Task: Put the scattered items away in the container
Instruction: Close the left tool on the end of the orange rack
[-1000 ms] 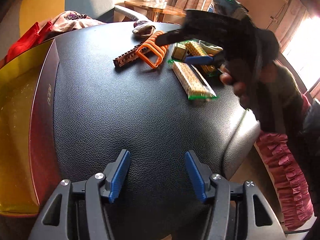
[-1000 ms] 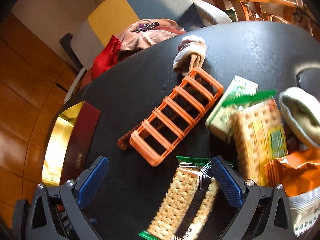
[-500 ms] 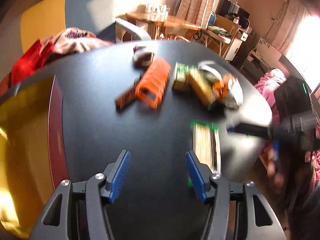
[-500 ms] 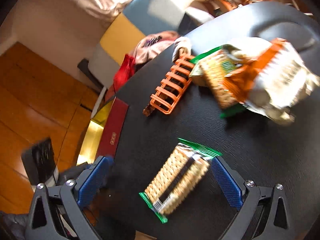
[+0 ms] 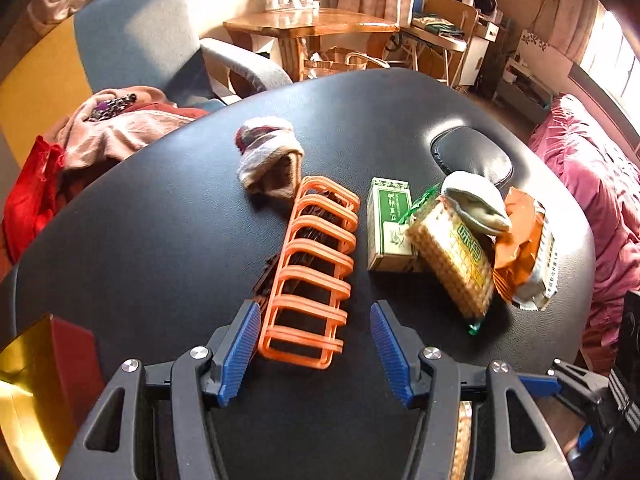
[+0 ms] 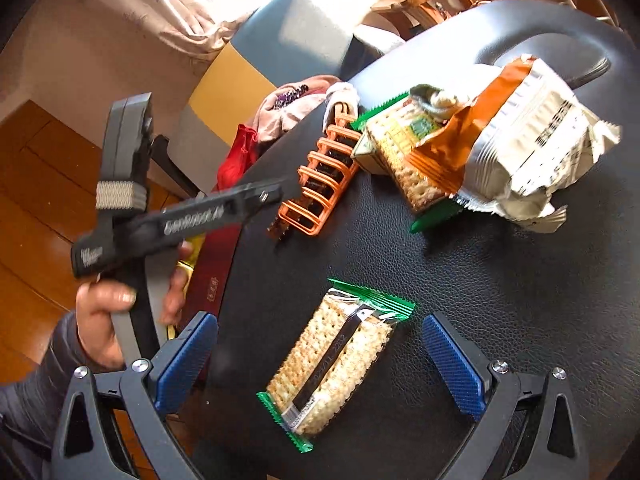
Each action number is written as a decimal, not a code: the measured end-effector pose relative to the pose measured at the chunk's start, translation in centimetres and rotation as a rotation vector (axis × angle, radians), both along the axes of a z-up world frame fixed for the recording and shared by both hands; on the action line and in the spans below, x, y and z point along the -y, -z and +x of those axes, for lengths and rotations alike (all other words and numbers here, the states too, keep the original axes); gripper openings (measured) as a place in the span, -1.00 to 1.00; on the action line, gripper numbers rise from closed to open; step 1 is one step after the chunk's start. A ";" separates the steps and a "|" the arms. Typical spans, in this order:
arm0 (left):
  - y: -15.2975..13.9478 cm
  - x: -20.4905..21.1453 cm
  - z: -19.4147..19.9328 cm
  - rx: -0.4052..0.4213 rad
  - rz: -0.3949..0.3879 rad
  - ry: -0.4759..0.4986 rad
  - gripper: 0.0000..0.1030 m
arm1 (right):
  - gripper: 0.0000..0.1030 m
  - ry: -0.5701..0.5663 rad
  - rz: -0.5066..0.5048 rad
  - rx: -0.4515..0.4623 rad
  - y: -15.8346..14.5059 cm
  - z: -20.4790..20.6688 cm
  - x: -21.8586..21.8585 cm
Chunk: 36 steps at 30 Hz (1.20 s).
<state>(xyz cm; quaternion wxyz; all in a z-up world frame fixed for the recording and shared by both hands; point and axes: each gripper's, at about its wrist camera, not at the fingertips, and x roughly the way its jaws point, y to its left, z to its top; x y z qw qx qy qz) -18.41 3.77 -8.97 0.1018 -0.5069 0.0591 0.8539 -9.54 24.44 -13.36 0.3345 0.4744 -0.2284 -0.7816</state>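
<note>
On the black padded table, an orange plastic rack [image 5: 316, 264] lies over a brown notched strip. Its near end sits between the fingers of my open left gripper [image 5: 314, 344] without touching the pads. A rolled sock [image 5: 268, 156] lies behind the rack. To its right are a green box [image 5: 390, 224], a cracker pack [image 5: 452, 256], a grey sock [image 5: 476, 200] and an orange snack bag [image 5: 524, 248]. My right gripper [image 6: 320, 360] is open around a second cracker pack [image 6: 336, 360] lying flat on the table, pads clear of it. The red and gold container [image 5: 68, 360] is at the table's left edge.
A hand [image 6: 104, 312] holds the left gripper's body [image 6: 180, 220] above the container's red rim [image 6: 212, 264]. A chair with piled clothes [image 5: 120, 128] stands behind the table. A raised black headrest pad [image 5: 472, 156] is at the far right, with pink bedding [image 5: 592, 184] beyond it.
The left gripper swung from the bare table by the container to the orange rack. The right gripper drew back from the pile, and the second cracker pack now lies apart from the other items.
</note>
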 end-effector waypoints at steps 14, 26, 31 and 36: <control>0.3 -0.9 -0.5 -0.030 0.003 0.033 -0.55 | 1.00 -0.002 0.008 -0.039 0.3 0.2 0.1; 0.0 0.4 4.8 0.007 0.129 0.079 -0.60 | 1.00 0.018 0.043 -0.065 0.0 1.2 0.7; 0.0 1.6 3.7 0.019 0.151 0.035 -0.42 | 1.00 0.039 0.049 -0.067 0.1 1.6 0.9; -0.2 1.2 2.8 0.006 0.159 0.064 -0.28 | 1.00 0.037 0.052 -0.073 0.1 1.8 1.0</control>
